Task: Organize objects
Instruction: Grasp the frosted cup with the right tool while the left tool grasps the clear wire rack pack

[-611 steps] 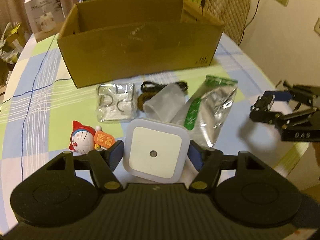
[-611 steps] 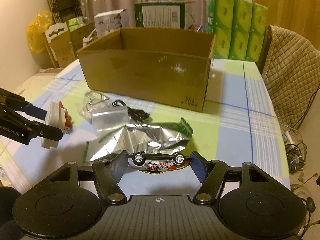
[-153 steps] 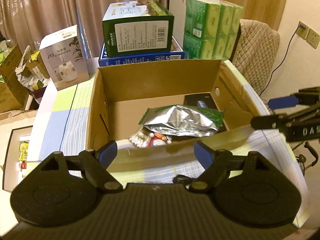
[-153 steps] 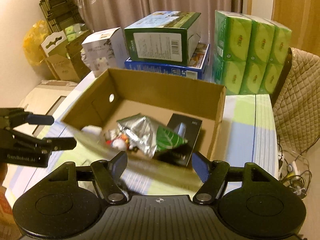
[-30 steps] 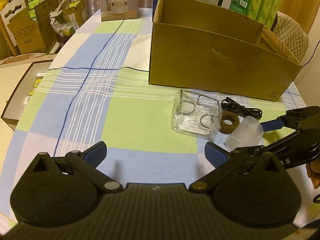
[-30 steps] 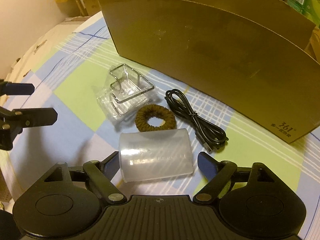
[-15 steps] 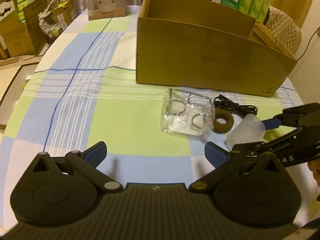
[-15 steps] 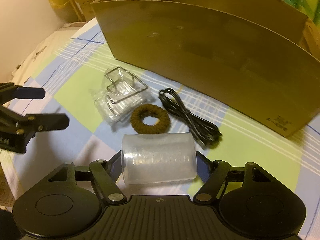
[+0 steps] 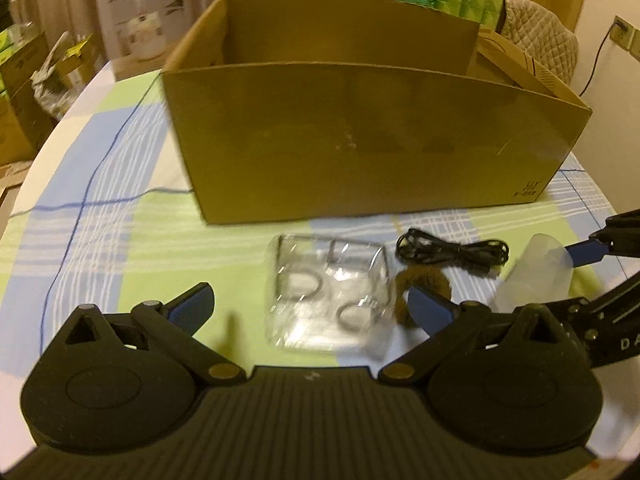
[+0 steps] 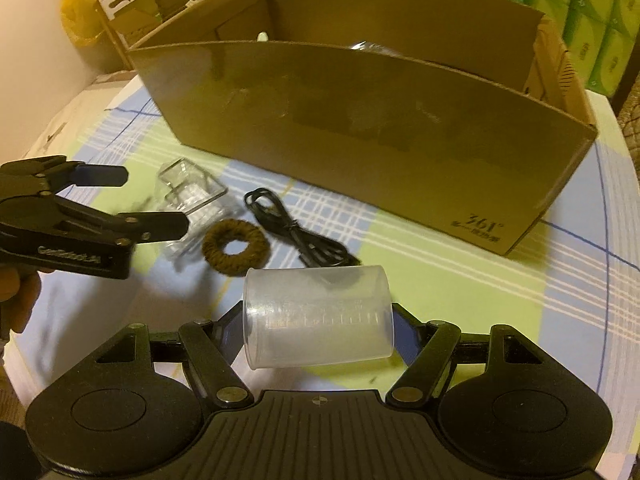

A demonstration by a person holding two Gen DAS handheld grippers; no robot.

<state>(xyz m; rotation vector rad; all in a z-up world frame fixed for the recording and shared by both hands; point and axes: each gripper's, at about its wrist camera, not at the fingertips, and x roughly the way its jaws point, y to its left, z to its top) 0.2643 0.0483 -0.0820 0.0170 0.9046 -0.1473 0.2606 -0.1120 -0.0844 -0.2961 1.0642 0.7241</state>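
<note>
My right gripper [image 10: 318, 330] is shut on a translucent plastic cup [image 10: 318, 316], held on its side just above the table; the cup also shows in the left wrist view [image 9: 534, 276]. My left gripper [image 9: 308, 306] is open, its jaws either side of a clear plastic packet with metal rings [image 9: 330, 292], also seen in the right wrist view [image 10: 190, 196]. A brown hair tie [image 10: 235, 251] and a black cable [image 10: 298, 236] lie beside the packet. The open cardboard box [image 9: 360, 136] stands behind them.
The round table has a checked blue and green cloth [image 9: 120, 208]. Green tissue packs [image 10: 600, 32] and product boxes [image 9: 132, 16] stand behind the cardboard box. A quilted chair [image 9: 540, 28] is at the right.
My right gripper has closed on the cup and raised it slightly. My left gripper has moved forward, bringing its open jaws around the packet.
</note>
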